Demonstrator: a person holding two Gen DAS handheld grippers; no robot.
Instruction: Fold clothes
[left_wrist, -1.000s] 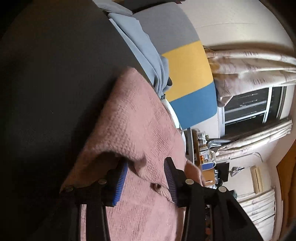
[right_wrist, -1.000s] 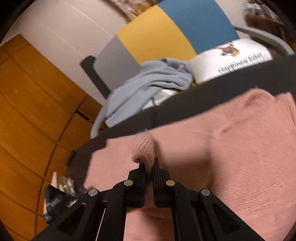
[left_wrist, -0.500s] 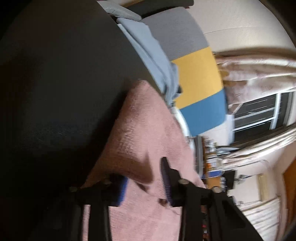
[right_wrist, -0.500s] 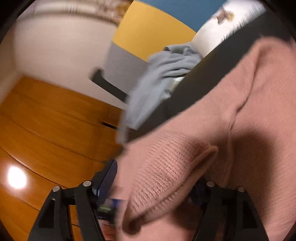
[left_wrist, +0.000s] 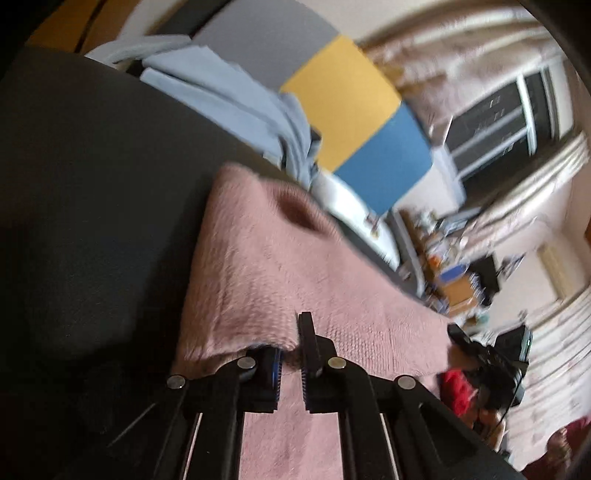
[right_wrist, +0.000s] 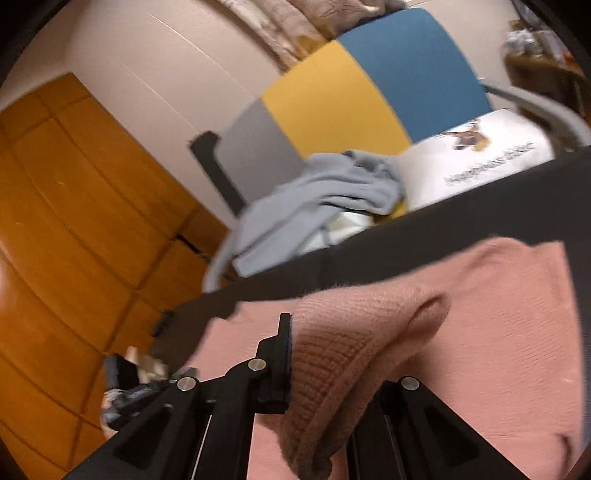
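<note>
Left claw (left_wrist: 290, 363) pinching pink sweater (left_wrist: 280, 273), length away toward chair (left_wrist: 351, 122).

**One blurred line of print, on the white cushion**

The only lettering in either view stands on the white cushion (right_wrist: 476, 155) seen from the right wrist, behind the dark worktop (right_wrist: 461, 225). A single line of dark print runs under a small brown-and-yellow picture. Motion blur smears it; it cannot be read for certain. The left wrist view shows no legible text.
</note>
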